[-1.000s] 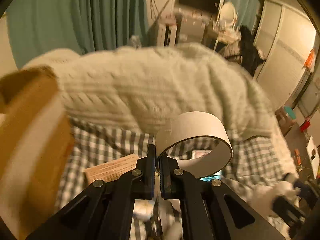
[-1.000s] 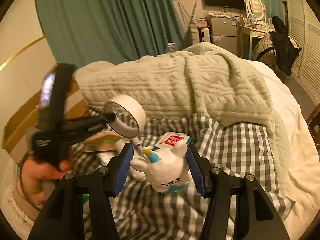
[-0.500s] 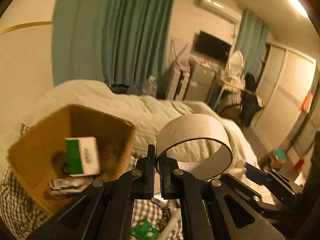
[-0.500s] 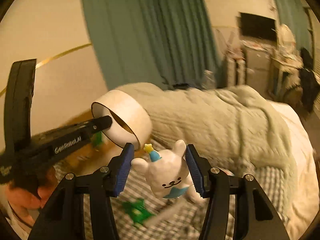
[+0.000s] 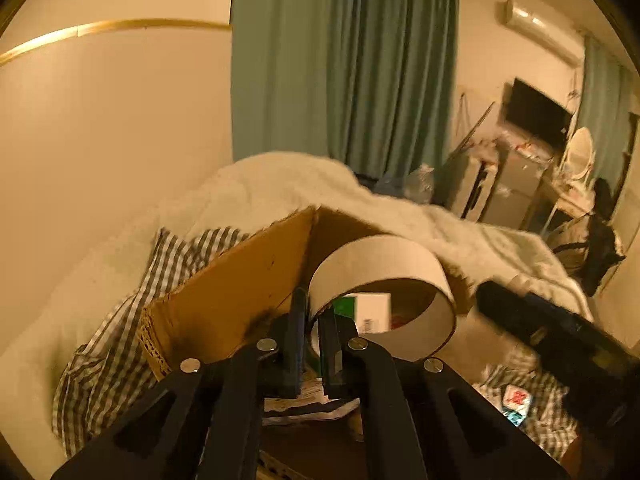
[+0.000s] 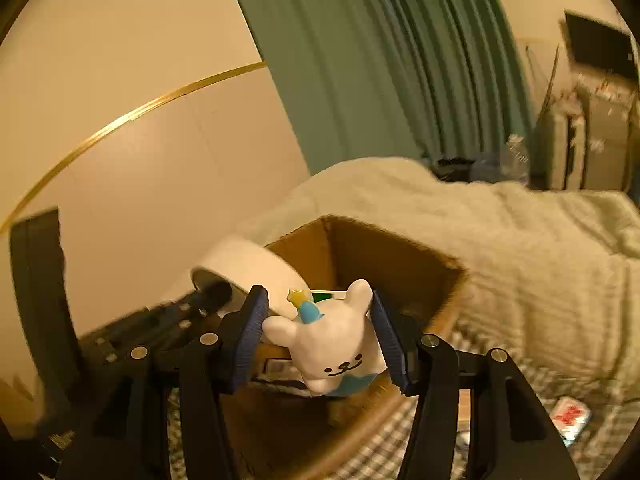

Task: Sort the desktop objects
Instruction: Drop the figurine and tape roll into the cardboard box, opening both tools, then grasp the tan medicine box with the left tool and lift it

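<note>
Left wrist view: the left claw (image 5: 314,312), jaws easing apart, has the tape roll (image 5: 382,276) wall between them, over the cardboard box (image 5: 240,292); drop-off step. Right wrist view: the right claw (image 6: 320,320) grips the white bear figurine (image 6: 334,344) above the box; releasing comes next.

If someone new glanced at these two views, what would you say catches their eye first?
Probably the white bear figurine with its blue hat, clamped in the right hand-held gripper just above the open cardboard box. Next, the wide white tape roll between the left hand-held gripper fingers, whose jaws are opening over that same box on the checked bedding.
</note>
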`<state>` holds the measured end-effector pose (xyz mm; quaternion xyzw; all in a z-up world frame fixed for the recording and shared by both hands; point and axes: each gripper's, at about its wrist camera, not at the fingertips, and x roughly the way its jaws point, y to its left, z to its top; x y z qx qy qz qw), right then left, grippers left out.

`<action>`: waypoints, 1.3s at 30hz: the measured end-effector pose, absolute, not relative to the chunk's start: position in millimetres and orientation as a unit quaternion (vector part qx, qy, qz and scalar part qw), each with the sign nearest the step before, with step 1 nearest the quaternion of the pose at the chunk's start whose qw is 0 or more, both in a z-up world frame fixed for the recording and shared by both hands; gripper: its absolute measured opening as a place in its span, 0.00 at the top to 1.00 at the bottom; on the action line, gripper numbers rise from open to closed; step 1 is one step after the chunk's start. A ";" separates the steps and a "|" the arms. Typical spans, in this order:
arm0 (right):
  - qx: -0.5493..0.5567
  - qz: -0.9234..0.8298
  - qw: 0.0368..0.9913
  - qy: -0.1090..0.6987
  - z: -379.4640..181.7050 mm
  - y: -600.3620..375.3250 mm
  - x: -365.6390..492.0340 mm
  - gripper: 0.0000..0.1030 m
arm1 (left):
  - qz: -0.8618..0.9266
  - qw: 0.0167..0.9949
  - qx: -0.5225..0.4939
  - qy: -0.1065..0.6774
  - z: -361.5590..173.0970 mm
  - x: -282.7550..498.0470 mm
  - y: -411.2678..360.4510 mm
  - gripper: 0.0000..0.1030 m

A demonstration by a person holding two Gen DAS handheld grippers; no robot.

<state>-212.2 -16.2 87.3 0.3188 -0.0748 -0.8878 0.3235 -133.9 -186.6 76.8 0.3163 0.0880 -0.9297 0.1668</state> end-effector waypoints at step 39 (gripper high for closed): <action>0.422 -0.901 0.053 -0.081 -77.1 232.2 -147.8 0.24 | -0.851 0.021 0.518 -0.086 -130.3 -226.0 14.8 0.00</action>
